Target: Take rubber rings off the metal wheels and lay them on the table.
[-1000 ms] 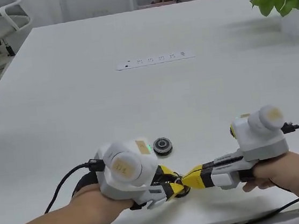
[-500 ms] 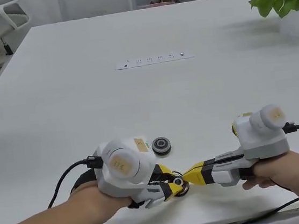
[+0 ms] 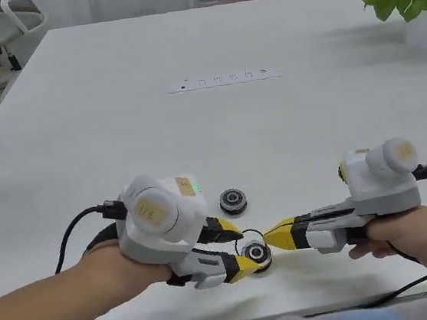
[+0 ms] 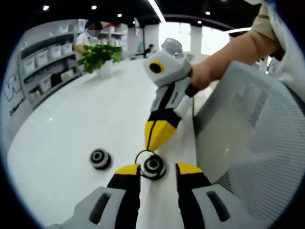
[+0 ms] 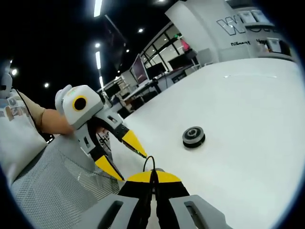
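The right tongs point(image 5: 152, 175) are closed on a thin rubber ring point(image 5: 153, 166), seemingly pulled partly off the wheel point(image 4: 154, 167) set between the spread left tongs point(image 4: 158, 169). No ring is laid on the bench point(image 3: 195, 131) yet; a second wheel point(image 3: 234, 201) is judged untouched.

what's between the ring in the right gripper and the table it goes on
Nothing visible. The rubber ring is pinched in the right gripper above bare table; the spare wheel sits apart, farther out.
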Demonstrator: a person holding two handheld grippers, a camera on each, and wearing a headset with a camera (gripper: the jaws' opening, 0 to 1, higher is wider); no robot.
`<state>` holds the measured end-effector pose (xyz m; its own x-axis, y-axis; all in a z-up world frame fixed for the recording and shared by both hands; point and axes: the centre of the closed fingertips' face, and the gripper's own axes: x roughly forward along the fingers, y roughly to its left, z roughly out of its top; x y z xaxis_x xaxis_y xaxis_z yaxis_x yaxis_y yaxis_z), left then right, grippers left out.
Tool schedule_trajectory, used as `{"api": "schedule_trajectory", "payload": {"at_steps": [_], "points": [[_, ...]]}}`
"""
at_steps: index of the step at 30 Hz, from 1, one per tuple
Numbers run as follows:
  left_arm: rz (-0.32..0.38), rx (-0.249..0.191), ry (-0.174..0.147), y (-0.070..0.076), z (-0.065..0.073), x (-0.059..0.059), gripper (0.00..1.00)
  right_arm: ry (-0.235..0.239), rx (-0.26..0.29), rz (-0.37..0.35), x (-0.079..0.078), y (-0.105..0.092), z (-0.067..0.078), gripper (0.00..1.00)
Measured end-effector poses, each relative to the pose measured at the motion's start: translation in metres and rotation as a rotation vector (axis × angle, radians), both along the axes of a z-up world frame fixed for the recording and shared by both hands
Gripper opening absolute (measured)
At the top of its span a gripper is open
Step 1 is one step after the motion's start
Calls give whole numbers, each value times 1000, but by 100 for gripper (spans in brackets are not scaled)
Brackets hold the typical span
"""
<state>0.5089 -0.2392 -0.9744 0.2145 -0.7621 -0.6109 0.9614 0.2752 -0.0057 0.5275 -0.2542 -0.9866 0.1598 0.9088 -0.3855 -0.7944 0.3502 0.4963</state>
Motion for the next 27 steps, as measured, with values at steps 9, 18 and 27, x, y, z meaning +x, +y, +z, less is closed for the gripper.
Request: {"api": "schedule_trajectory", "payload": {"at_steps": [9, 18, 27], "points": [[29, -30, -12, 21, 20, 0, 38, -9, 6, 21, 0, 4, 10, 0], [96, -67, -33, 41, 38, 4, 52, -27, 10, 37, 2, 12, 23, 0], [162, -88, -49, 65, 49, 4, 60, -35, 4, 58, 5, 26, 29, 0]]}}
